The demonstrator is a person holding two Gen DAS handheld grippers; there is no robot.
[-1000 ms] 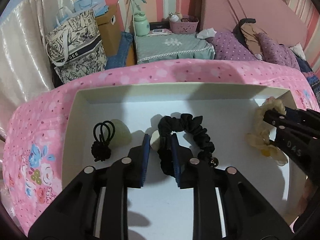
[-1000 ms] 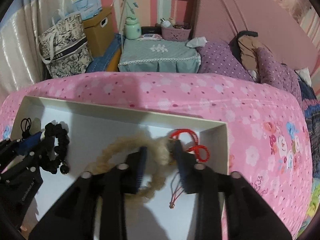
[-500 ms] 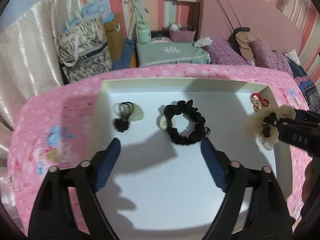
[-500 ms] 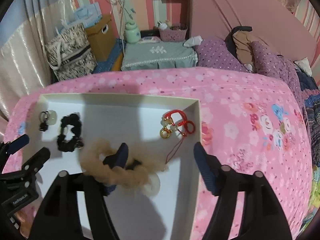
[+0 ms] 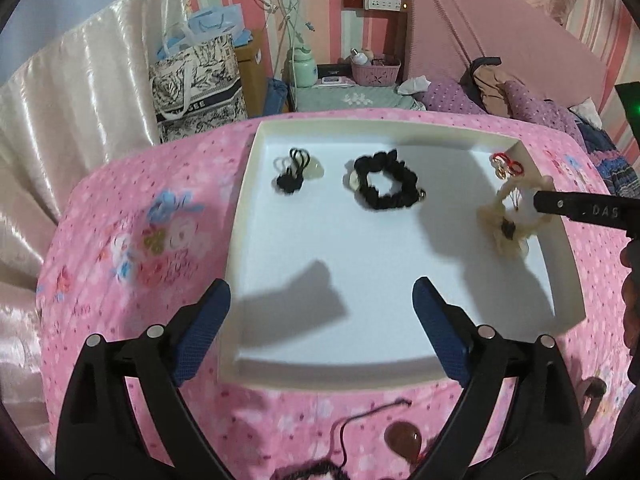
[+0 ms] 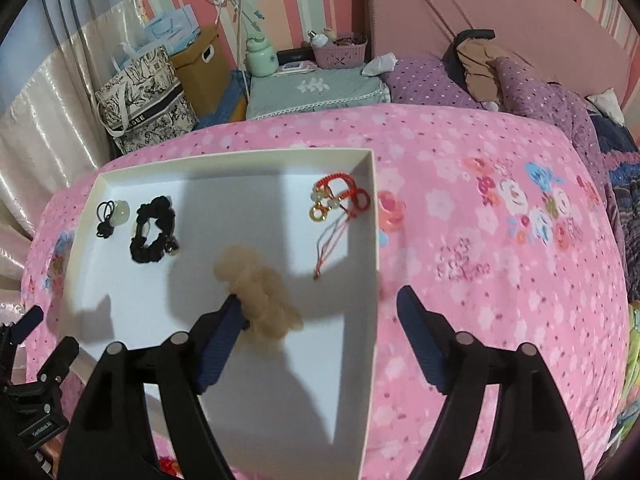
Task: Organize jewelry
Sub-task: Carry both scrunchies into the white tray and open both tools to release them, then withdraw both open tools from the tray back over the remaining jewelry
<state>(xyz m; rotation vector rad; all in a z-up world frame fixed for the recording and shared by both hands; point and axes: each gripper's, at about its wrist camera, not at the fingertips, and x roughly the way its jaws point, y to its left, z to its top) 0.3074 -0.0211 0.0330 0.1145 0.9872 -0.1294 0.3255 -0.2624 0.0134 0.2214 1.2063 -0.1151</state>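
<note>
Clearly, in the left wrist view, the left gripper (image 5: 320,312) is hovering wide open and empty over the near edge of the white tray (image 5: 240,216), which is resting on the pink bedspread (image 5: 132,240). A black scrunchie (image 5: 386,186) and a small black hair tie (image 5: 294,174) are lying apart near the tray's far wall, and a dark cord with a reddish bead (image 5: 402,438) is waiting on the bedspread just outside it.

Over in the right wrist view, the right gripper (image 6: 320,316) is also spread wide, yet the beige scrunchie (image 6: 260,292) is draping against its left finger (image 6: 226,322), above the tray floor. A red cord bracelet (image 6: 340,200) is sitting by the tray's right wall. If the fabric is snagging on the pad, pulling away could drag the scrunchie out of the tray or onto the bracelet.
</note>
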